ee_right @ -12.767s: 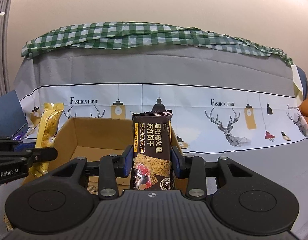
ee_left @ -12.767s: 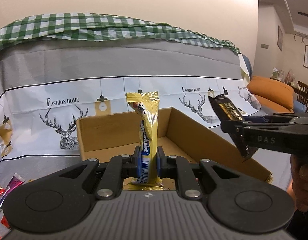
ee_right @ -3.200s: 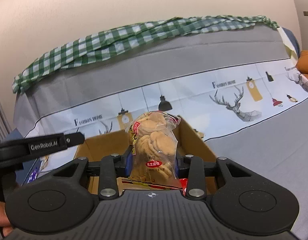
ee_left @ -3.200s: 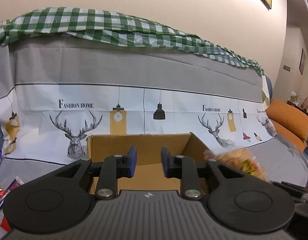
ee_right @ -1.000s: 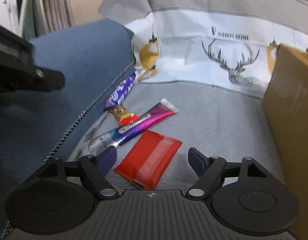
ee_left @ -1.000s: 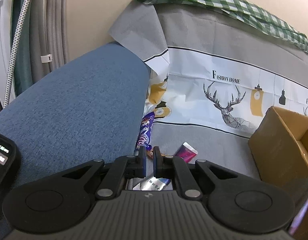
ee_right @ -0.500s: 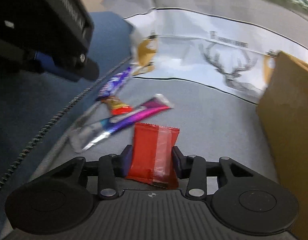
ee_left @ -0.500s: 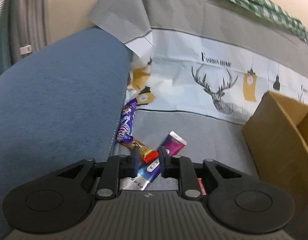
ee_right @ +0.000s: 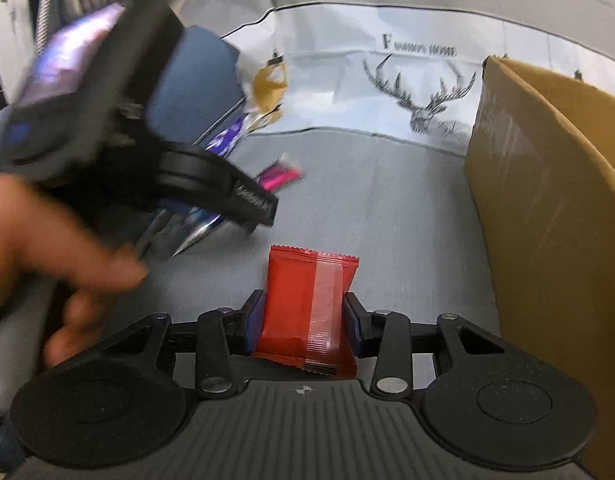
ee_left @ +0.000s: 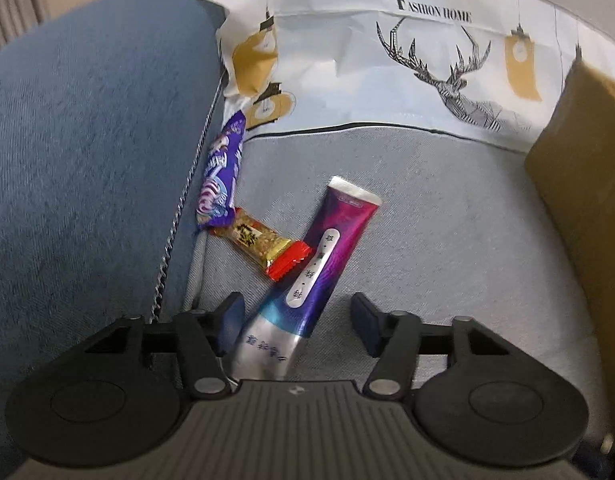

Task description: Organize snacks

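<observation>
The right gripper (ee_right: 303,320) has its two fingers pressed against the sides of a red snack packet (ee_right: 307,304), which stands upright between the blue pads with its crimped top edge pointing away from the camera. The left gripper (ee_left: 297,320) has its fingers spread wide, one on each side of the silver lower end of a long purple-and-silver tube-shaped packet (ee_left: 311,276) that lies flat on the grey sofa cover (ee_left: 447,248); whether either pad touches it cannot be told. Just beyond, a small gold-and-red candy bar (ee_left: 263,248) lies touching the tube's left side, and a purple wrapped snack (ee_left: 221,180) lies against the seam where the grey seat meets the blue armrest (ee_left: 87,120), its lower end over the candy bar's far end. In the right wrist view the left gripper's black body and the person's left hand (ee_right: 47,248) appear blurred at the left. A cardboard box (ee_right: 547,184) stands on the seat at the right, near the sofa's back, which is draped in a white cloth (ee_left: 427,40) printed with deer.
</observation>
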Motion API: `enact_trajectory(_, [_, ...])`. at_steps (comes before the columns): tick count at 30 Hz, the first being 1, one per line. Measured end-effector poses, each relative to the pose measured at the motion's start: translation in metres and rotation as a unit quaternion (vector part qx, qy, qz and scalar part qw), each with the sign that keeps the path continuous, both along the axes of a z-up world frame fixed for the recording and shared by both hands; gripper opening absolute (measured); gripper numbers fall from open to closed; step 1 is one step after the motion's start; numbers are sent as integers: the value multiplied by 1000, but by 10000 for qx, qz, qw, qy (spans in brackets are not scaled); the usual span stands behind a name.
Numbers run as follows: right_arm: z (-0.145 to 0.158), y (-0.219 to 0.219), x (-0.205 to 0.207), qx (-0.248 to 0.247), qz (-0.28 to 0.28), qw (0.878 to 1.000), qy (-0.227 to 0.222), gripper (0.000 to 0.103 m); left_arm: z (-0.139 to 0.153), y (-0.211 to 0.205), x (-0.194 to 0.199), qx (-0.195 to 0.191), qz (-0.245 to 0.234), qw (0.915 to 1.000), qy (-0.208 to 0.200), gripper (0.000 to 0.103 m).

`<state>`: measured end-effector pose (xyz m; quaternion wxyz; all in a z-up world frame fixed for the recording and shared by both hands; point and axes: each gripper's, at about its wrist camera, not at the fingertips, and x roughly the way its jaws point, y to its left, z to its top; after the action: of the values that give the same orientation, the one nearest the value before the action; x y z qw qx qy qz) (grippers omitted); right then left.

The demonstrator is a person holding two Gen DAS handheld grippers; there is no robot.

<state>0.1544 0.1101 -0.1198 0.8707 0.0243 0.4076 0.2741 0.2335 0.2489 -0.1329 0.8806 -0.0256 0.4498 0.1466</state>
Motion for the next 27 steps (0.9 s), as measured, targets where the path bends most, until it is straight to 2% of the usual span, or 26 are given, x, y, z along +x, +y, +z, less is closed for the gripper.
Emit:
enact_trajectory(1, [3, -2, -3, 21, 84, 9999, 75, 43, 1, 3, -2, -208, 10, 9998, -14, 36])
enact_trajectory(3, [13, -10, -11, 118, 295, 9994, 159, 43, 5, 1, -3, -329, 32, 9995, 14, 29])
enact_trajectory(8, [41, -28, -33, 265, 725, 9970, 97, 43, 13, -7, -23, -553, 53, 9983, 194, 25])
enact_trajectory(11, [52, -40, -49, 261, 946, 9952, -11, 43, 21, -8, -43, -939, 182, 9951, 247, 25])
enact_trajectory(15, [51, -54, -65, 244, 1069, 9939, -121, 43, 28, -15, -76, -1425, 374, 9885, 343, 25])
enact_trajectory(17, [45, -57, -67, 232, 1053, 9942, -33, 43, 32, -20, -87, -1586, 357, 9863, 293, 25])
enact_trajectory(19, [38, -62, -71, 317, 1036, 9941, 5, 43, 34, -27, -94, -1567, 261, 9869, 292, 25])
enact_trajectory(22, [20, -65, -75, 100, 1009, 9948, 108, 43, 33, -36, -99, -1348, 134, 9901, 362, 26])
enact_trajectory(26, [13, -65, -69, -11, 965, 9951, 197, 44, 28, -36, -99, -1374, 78, 9894, 473, 26])
enact_trajectory(27, [12, -65, -66, -58, 943, 9953, 197, 46, 27, -35, -98, -1354, 108, 9895, 499, 29])
